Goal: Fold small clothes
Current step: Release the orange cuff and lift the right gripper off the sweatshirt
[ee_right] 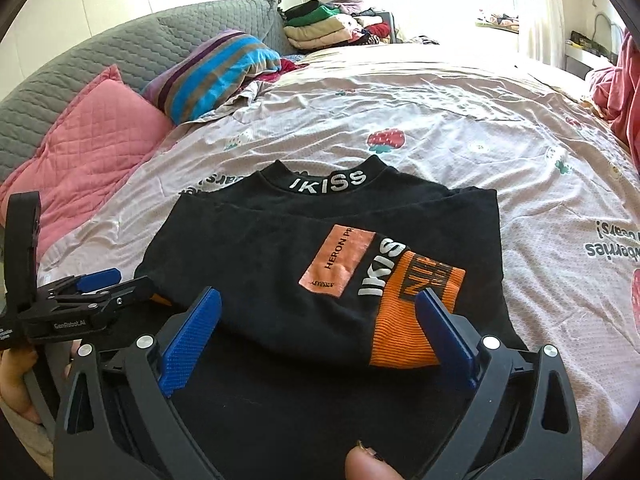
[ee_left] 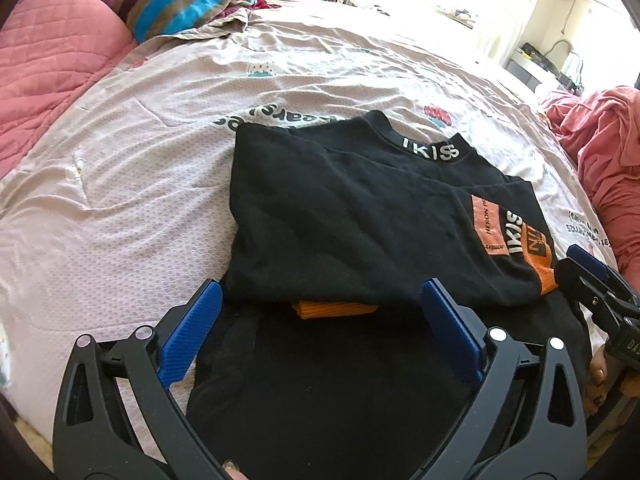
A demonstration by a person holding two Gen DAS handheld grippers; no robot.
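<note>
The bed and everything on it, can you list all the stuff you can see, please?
Black folded top with orange cuffs and white IKISS lettering: one, black, on the sheet nearest the grippers.
Pale pink bed sheet with strawberry prints: one, covering the bed.
Pink quilted pillow: one, far left.
Grey quilted cushion: one, behind the pink pillow.
Striped blue, purple and brown pillow: one, beside the pink pillow.
Pile of folded clothes: several, green, cream and red, at the far end.
Pink crumpled blanket: one, right edge.
Left gripper: one, black with blue pads, open over the top's near edge.
Right gripper: one, the same, open beside the orange cuff.
</note>
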